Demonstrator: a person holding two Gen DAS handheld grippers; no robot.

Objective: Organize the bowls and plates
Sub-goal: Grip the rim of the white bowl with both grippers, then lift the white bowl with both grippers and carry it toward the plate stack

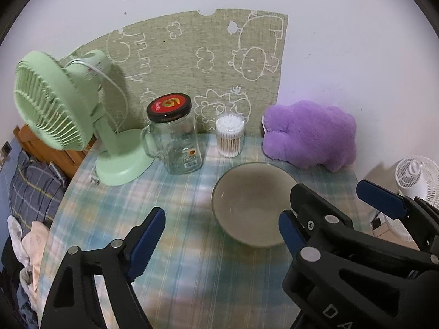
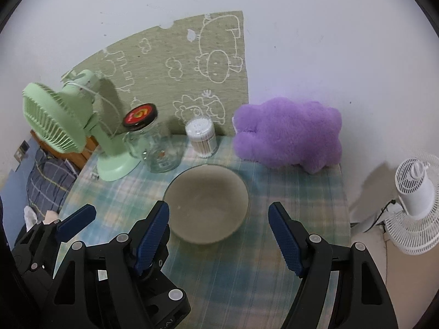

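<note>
Both grippers over the plaid table (image 2: 288,192), angled down, side by side. Left gripper (image 1: 222,235) spread wide, nothing between the pads. Right gripper (image 2: 219,230) likewise wide and empty.

One bowl (image 2: 205,203) on the cloth, upright, empty, round, so no long axis to line up with; any rim point serves. No plate in sight.

From the left fingers: bowl ahead and off to the right, its near rim just beyond the right-hand pad (image 1: 290,233), not between the pads. From the right fingers: bowl ahead, slightly left of centre, near rim just beyond the left-hand pad (image 2: 153,230), most of the bowl inside the span of the jaws.

Better lined up on the right, then; probably the nearer hand for a rim pinch, one pad inside, one outside. Neither gripper touching the bowl yet.

Beyond the bowl: jar (image 1: 175,134), swab tub (image 1: 230,134), green fan (image 1: 55,107), purple plush (image 2: 288,131), all clear of the fingers.
</note>
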